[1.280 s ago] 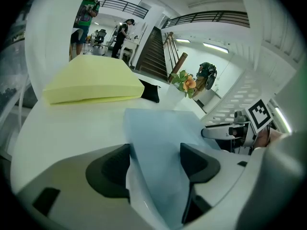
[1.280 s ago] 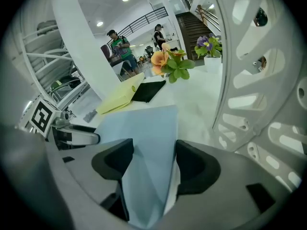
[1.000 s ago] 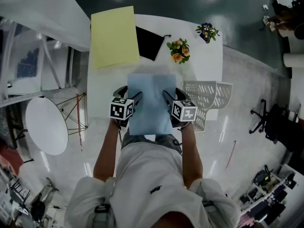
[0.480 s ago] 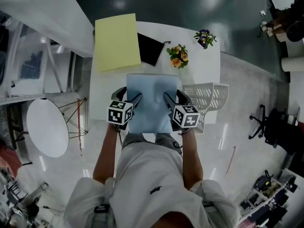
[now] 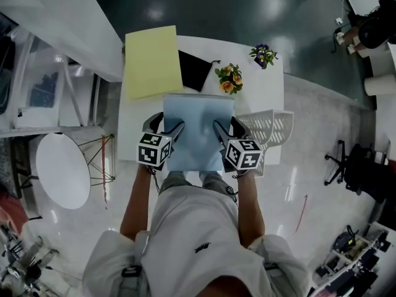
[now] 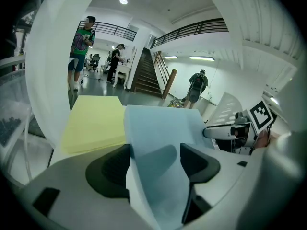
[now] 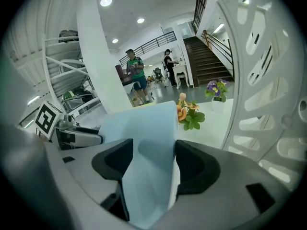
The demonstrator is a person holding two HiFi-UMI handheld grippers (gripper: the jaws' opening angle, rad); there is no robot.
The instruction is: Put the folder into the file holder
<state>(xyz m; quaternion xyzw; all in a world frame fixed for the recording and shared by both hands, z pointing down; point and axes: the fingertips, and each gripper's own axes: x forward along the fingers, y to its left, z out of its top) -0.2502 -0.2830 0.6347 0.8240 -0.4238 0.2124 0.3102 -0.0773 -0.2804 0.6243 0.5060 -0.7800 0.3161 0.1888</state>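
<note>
Folder (image 5: 198, 129) hovering just left of holder (image 5: 272, 125); left hand-held gripper (image 5: 176, 130), right hand-held gripper (image 5: 219, 130) clamping its sides, right nearer.

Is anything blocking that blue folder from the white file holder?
Nothing visible does. The blue folder, held by the left gripper and right gripper, is just beside the white file holder; the orange flowers stand farther back.

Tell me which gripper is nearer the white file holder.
Right. The right gripper sits just beside the file holder; the left gripper is across the blue folder from it.
</note>
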